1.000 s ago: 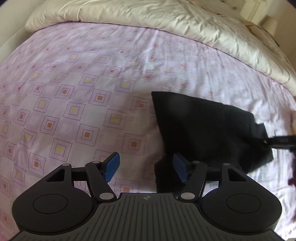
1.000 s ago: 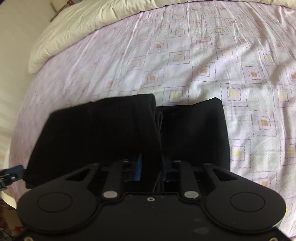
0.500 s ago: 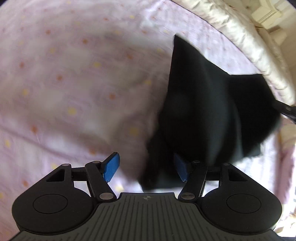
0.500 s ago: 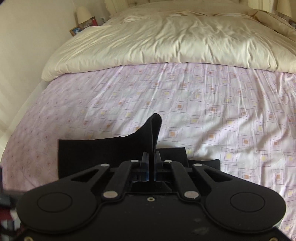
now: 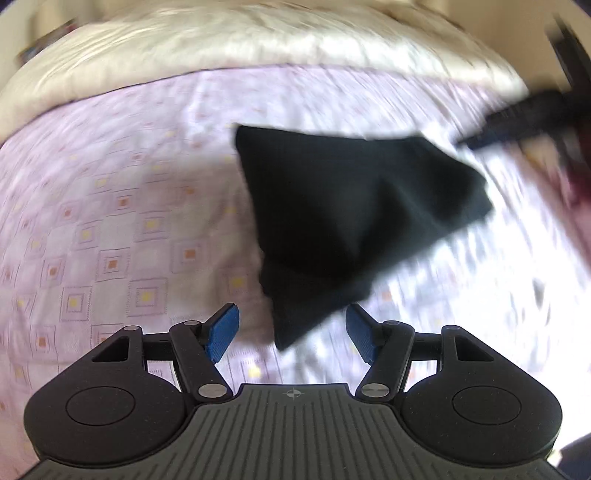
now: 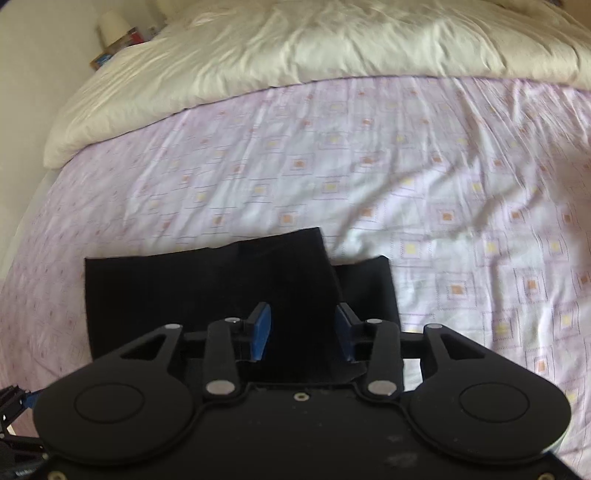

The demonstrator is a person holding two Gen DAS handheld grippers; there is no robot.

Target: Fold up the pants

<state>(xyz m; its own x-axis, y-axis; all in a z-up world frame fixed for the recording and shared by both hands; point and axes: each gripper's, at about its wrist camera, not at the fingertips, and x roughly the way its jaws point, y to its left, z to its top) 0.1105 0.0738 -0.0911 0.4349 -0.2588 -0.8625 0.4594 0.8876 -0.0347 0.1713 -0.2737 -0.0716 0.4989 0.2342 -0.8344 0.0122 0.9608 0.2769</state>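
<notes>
The black pants [image 5: 354, 214] lie folded into a compact bundle on the lilac patterned bed sheet [image 5: 122, 221]. My left gripper [image 5: 291, 332] is open, with the bundle's near corner between its blue pads, untouched. The view is blurred by motion. In the right wrist view the pants [image 6: 221, 288] lie flat just in front of my right gripper [image 6: 301, 332], which is open with its blue pads apart over the cloth. The right gripper shows as a dark blur in the left wrist view [image 5: 524, 118].
A cream duvet [image 6: 314, 48] is heaped along the far side of the bed. A bedside lamp and small items [image 6: 114, 29] stand at the far left corner. The sheet [image 6: 406, 177] spreads wide beyond the pants.
My right gripper opened and let go of the pants' raised edge, which now lies flat. My left gripper stayed open and swung around; the pants settled into a folded bundle.
</notes>
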